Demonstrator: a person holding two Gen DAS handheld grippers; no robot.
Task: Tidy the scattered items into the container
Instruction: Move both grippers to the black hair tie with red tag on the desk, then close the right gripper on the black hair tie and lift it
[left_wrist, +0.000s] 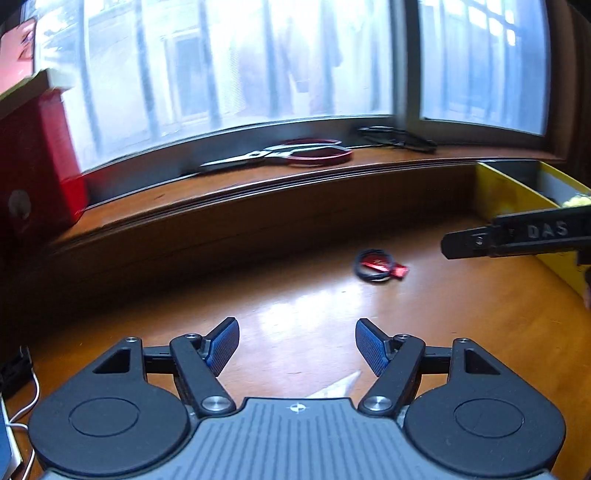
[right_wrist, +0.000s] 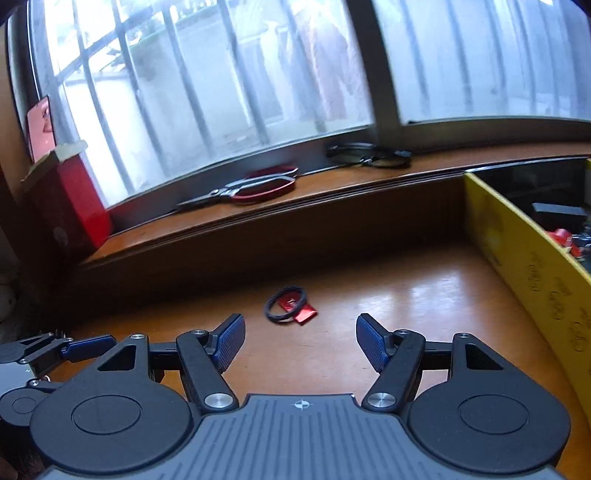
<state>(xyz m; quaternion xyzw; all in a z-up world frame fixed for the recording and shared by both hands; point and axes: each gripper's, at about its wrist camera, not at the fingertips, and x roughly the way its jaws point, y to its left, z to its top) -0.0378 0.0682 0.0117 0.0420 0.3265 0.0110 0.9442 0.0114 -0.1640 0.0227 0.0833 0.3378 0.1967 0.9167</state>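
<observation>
A black hair tie (left_wrist: 371, 266) lies on a small red tag (left_wrist: 399, 270) on the wooden table; both also show in the right wrist view, the hair tie (right_wrist: 275, 308) and the tag (right_wrist: 304, 314). A yellow box (right_wrist: 517, 258) with several items inside stands at the right; its wall shows in the left wrist view (left_wrist: 509, 192). My left gripper (left_wrist: 297, 347) is open and empty, well short of the tag. My right gripper (right_wrist: 300, 343) is open and empty, just short of the tag; its finger shows in the left wrist view (left_wrist: 517, 238).
Red-handled scissors (left_wrist: 288, 153) and dark glasses (left_wrist: 397, 138) lie on the window sill. A red box (left_wrist: 33, 166) stands at the left. White cables (left_wrist: 22, 413) lie at the table's left edge.
</observation>
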